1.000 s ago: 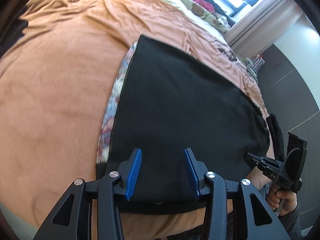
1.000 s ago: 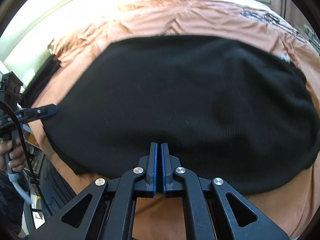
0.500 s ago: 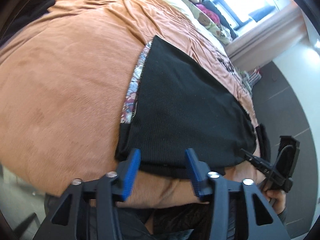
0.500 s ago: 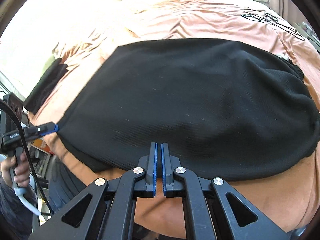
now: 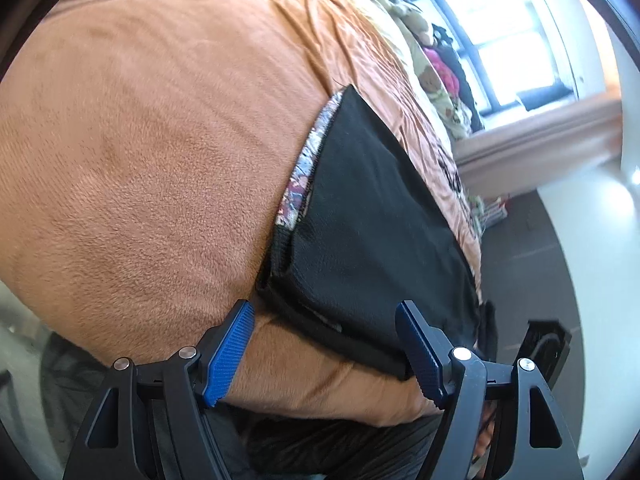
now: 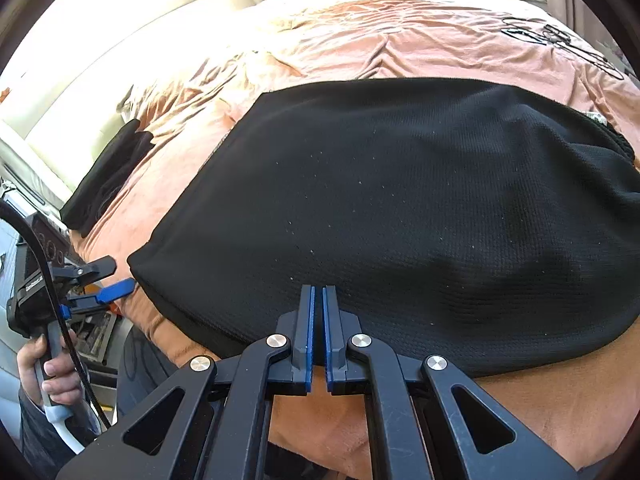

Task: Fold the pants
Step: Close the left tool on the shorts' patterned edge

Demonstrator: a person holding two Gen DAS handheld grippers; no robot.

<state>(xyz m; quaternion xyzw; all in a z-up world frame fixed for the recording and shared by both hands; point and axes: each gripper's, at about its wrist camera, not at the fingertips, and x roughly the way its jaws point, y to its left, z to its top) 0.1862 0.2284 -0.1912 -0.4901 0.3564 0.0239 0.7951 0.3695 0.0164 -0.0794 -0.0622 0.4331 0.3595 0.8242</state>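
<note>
Black folded pants (image 5: 380, 232) lie flat on an orange bedspread (image 5: 140, 160), with a strip of patterned lining (image 5: 304, 168) showing along their left side. My left gripper (image 5: 324, 312) hovers at the bed's near edge just short of the pants' near left corner. Its jaws are opening and the blue pads (image 5: 230, 352) touch nothing. From the right wrist view the left gripper (image 6: 114, 278) sits beside that same corner. My right gripper (image 6: 318, 290) is shut with nothing between its fingers, just above the near edge of the pants (image 6: 400, 208).
Another dark folded garment (image 6: 108, 176) lies at the bed's left edge. Soft toys and pillows (image 5: 432, 80) line the far end under a bright window (image 5: 500, 20). Dark floor (image 5: 540, 240) runs along the right of the bed. A hand (image 6: 48, 368) holds the left gripper's handle.
My left gripper drew back off the pants to the bed's near edge, rolled, and its jaws spread wider. The right gripper pulled back slightly and stayed shut.
</note>
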